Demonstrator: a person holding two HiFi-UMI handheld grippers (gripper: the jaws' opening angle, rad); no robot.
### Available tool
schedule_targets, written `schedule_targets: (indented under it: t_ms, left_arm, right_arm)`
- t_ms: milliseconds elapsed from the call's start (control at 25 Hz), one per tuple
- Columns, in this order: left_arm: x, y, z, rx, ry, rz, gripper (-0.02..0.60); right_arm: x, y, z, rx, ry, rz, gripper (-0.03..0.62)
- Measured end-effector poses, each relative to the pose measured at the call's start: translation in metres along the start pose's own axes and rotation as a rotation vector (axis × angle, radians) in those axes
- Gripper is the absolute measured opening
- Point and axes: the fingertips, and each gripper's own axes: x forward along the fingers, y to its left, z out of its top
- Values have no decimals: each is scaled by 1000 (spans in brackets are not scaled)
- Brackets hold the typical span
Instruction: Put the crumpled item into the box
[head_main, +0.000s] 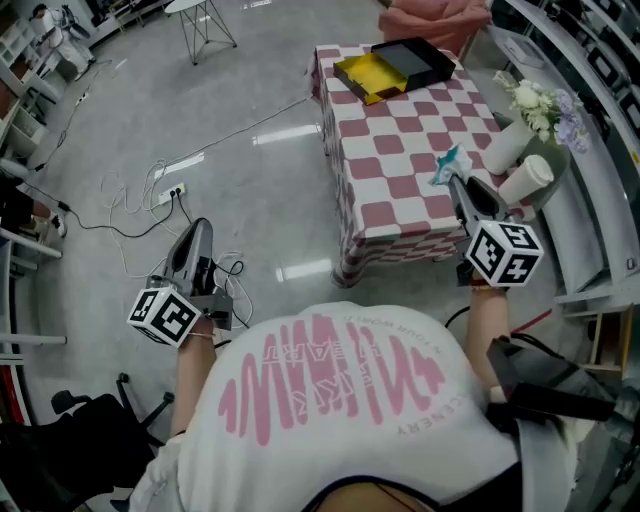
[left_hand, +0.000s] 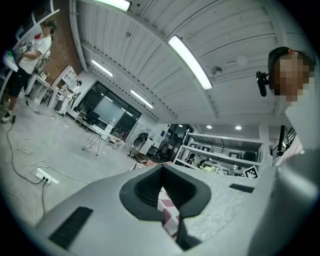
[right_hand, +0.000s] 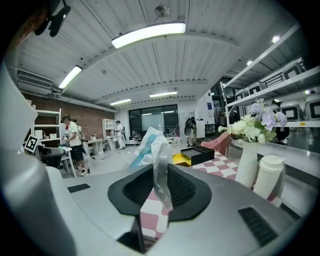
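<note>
The person wears a white T-shirt (head_main: 340, 395) with big pink letters. The grey left gripper (head_main: 202, 225) and grey right gripper (head_main: 453, 180) have black pads (right_hand: 186, 192). Each has a cube (head_main: 165, 315) with black-and-white squares.

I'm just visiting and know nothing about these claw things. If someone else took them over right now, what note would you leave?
Left claw: shut, empty, out over the floor to the left of the table.
Right claw: shut on the crumpled wrapper, above the near end of the checkered table.
Box: open, at the table's far end.
Done: wrapper is gripped and off the table.
Left: carry it across to the box and let it go inside.
</note>
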Motion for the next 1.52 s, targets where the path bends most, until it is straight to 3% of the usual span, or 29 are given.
schedule_targets:
  t_ms: [880,1520]
  left_arm:
    - [17,82,14,-28,33,26,8]
    - [150,179,60,15,97,-12,8]
  right_arm:
    - [91,19,-10,-11,116,-42,77]
    - [264,-13,13,-17,172,-77,77]
